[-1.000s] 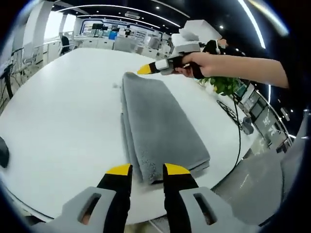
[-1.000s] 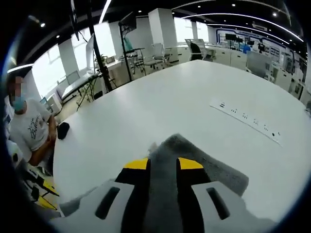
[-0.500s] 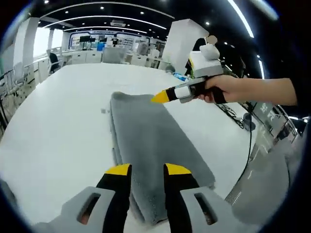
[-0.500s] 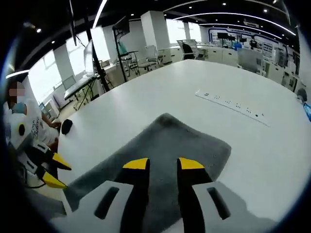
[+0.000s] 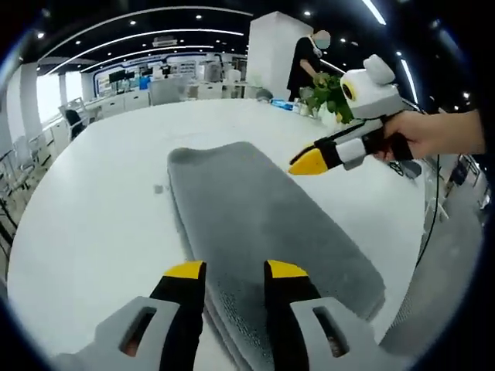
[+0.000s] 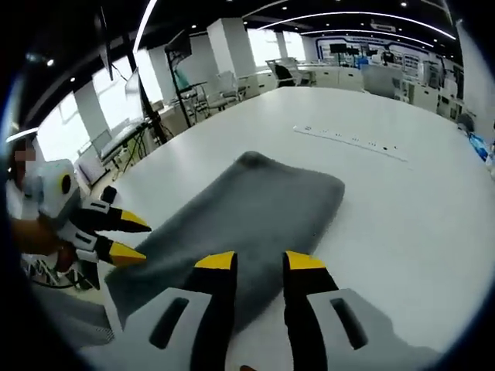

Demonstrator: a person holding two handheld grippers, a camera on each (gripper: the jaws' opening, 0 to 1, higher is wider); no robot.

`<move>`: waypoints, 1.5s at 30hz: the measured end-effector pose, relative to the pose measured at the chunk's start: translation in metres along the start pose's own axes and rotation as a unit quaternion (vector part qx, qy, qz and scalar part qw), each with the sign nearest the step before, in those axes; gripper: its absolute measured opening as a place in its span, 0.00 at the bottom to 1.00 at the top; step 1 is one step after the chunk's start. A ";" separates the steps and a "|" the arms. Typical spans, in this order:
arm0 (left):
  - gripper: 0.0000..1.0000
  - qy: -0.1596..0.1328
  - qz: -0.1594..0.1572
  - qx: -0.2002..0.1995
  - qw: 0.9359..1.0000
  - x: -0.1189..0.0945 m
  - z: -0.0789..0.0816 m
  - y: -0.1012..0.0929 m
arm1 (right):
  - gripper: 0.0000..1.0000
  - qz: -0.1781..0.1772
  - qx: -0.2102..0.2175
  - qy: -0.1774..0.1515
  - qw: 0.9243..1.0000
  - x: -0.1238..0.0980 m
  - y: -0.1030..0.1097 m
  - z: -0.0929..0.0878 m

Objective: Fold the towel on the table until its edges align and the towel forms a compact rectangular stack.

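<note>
Towel folded into a long grey rectangle, lying flat on the white table; both grippers hang above it, jaws parted and holding nothing.

Left gripper view: stacked layers show along the near edge; the pile looks soft and finely napped; the right gripper comes in from the right, held by a hand; a leafy plant stands behind. Right gripper view: a power strip lies beyond the towel; the left gripper hovers just off the towel's end; corners look rounded.

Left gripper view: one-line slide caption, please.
Folded grey towel on white table; both hand-held grippers, left and right, open above it.
</note>
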State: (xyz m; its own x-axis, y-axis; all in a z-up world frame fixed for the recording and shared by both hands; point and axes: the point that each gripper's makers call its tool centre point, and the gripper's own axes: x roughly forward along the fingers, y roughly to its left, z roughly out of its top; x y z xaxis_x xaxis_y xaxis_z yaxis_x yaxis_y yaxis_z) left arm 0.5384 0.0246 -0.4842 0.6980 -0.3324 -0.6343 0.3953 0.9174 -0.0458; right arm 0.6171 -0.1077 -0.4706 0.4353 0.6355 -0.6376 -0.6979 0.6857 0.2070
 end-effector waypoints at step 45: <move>0.28 -0.008 -0.007 -0.090 0.996 0.035 -0.002 0.038 | 0.14 -0.008 0.080 0.021 0.997 0.005 0.014 -0.051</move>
State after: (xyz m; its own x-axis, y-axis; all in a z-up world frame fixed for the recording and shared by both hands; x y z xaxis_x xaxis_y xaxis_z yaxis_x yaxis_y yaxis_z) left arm 0.5763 0.0483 -0.5099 0.7032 -0.3481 -0.6199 0.2925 0.9364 -0.1940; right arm 0.5806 -0.1133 -0.5091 0.4189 0.6108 -0.6719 -0.5904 0.7454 0.3096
